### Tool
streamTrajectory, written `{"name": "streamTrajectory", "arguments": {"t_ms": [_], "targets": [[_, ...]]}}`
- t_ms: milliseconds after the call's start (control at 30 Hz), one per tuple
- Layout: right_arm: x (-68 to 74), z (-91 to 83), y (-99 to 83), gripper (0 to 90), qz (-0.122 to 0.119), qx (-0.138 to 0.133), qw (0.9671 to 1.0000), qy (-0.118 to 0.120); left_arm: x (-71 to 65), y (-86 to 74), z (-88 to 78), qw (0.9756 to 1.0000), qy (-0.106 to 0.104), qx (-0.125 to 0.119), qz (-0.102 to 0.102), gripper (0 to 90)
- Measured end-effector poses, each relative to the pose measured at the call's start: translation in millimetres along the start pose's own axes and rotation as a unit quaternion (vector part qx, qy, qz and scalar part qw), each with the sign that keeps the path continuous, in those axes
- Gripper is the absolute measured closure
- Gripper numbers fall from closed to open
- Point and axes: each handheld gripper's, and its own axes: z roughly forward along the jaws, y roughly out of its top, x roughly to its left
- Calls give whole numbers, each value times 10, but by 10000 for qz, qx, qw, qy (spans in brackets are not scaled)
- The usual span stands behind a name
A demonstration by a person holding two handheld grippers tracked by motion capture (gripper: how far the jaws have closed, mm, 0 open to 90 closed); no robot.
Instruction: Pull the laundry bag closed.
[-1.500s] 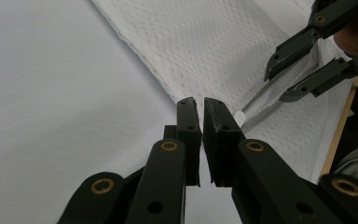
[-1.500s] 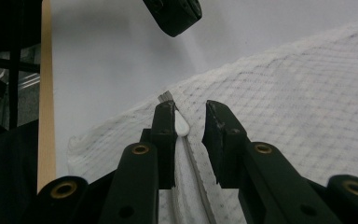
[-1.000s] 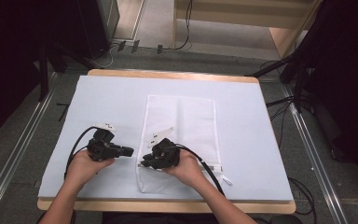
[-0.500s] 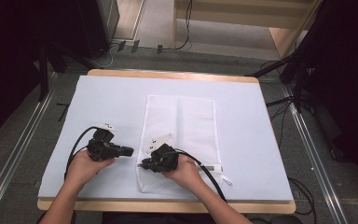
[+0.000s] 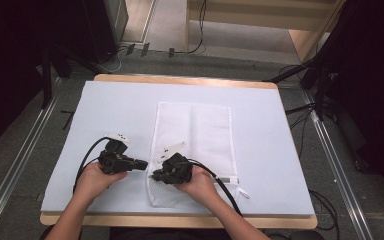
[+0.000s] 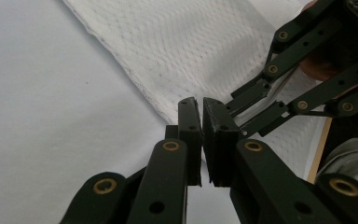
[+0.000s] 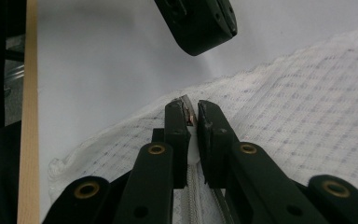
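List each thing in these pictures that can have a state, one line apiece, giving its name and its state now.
Mesh laundry bag: lying flat on the table's pad.
Zipper pull: pinched between the right claw's jaws.
Right claw: shut on the zipper pull.
Left claw: shut, holding nothing, tips at the bag's edge.

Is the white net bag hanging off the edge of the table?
No, the white mesh bag lies flat on the pale blue table cover, with all its edges inside the cover.

Two hand-held grippers, left gripper and right gripper, at white mesh bag's near-left edge.
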Motion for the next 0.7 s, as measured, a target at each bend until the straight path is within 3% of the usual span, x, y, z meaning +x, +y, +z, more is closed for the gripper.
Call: {"name": "streamTrajectory", "arguments": {"t_ms": [100, 267, 333, 567, 700], "targets": [[30, 18, -3, 847, -57, 7, 10000, -73, 9, 18, 63, 9999, -33, -55, -131, 872], [36, 15, -29, 847, 13, -64, 10000, -74, 2, 26, 265, 9991, 55, 385, -188, 877], [39, 18, -39, 847, 25, -101, 9999, -82, -1, -1, 257, 9990, 44, 379, -250, 882], [38, 25, -48, 848, 38, -125, 9999, -68, -1, -109, 203, 9997, 30, 230, -54, 859], [28, 24, -44, 850, 54, -107, 9999, -37, -59, -110, 215, 9993, 275, 246, 52, 885]]}}
